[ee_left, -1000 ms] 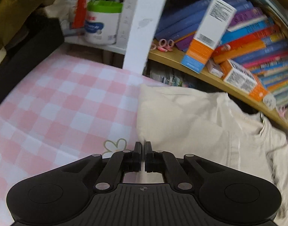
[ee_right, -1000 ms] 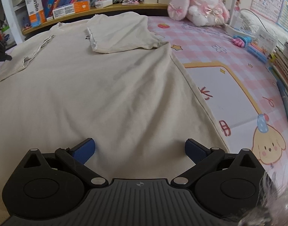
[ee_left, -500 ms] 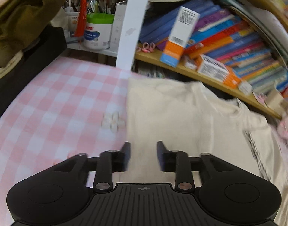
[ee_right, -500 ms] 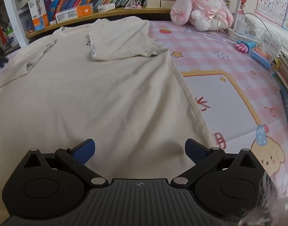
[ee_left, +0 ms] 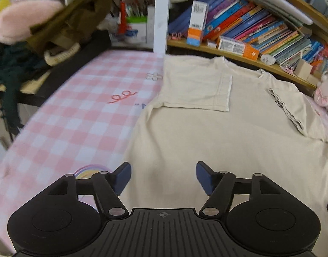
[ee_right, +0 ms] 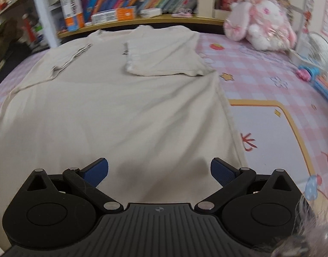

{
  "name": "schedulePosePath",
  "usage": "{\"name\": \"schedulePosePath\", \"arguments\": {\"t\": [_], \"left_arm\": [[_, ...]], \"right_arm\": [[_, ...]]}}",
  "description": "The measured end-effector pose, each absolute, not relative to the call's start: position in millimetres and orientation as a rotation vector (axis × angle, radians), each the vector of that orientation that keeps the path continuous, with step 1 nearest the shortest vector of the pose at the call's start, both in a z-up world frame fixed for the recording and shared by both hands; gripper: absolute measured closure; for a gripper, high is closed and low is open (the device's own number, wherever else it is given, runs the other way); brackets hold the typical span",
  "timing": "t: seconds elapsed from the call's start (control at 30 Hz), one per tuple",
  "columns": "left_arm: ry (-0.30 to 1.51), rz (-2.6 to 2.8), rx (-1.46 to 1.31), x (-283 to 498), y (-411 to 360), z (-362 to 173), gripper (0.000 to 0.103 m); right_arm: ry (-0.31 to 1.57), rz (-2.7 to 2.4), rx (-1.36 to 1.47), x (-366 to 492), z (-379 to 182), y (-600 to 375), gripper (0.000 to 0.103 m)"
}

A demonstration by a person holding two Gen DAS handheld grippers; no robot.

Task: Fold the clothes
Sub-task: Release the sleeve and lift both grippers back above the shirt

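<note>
We see the pink checked worktop [ee_left: 74, 115] carrying the cream T-shirt [ee_left: 206, 141], spread flat with its collar toward the bookshelf [ee_left: 238, 55]. Both sleeves are folded inward onto the body: the left sleeve [ee_left: 196, 85] lies flat near the shirt's left edge, the right sleeve [ee_right: 164, 51] likewise on the other side. A pink plush rabbit [ee_right: 260, 21] sits on the worktop beside the shirt's right shoulder. Our left tool [ee_left: 163, 177] hangs above the shirt's lower left part, jaws opening, nothing between its blue pads. Our right tool [ee_right: 159, 171] hangs above the lower right part near the side seam, jaws wide apart, nothing gripped.
</note>
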State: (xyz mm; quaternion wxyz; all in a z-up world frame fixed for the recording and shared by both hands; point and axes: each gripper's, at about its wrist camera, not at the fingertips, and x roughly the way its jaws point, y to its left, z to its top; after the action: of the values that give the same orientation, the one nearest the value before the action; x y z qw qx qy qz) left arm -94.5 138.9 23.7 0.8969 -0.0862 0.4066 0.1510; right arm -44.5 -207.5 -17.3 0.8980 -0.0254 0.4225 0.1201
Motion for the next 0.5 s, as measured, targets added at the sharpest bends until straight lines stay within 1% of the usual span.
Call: {"name": "schedulePosePath", "arguments": {"t": [0.1,0.13,0.3,0.5], "left_arm": [[0.811,0.316,-0.179,-113,129,30,0.027],[0.808,0.307,-0.188,-117,128,31,0.023],[0.795,0.267,-0.195,-138,120,34,0.023],[0.797,0.264,-0.226,-185,123,32,0.022]], "right_arm": [[0.861,0.267,-0.081,-51,-16,-200,0.000],[0.855,0.270,-0.083,-54,-15,-199,0.000],[0.819,0.258,-0.079,-71,-7,-197,0.000],[0.784,0.208,-0.086,-121,0,-201,0.000]]}}
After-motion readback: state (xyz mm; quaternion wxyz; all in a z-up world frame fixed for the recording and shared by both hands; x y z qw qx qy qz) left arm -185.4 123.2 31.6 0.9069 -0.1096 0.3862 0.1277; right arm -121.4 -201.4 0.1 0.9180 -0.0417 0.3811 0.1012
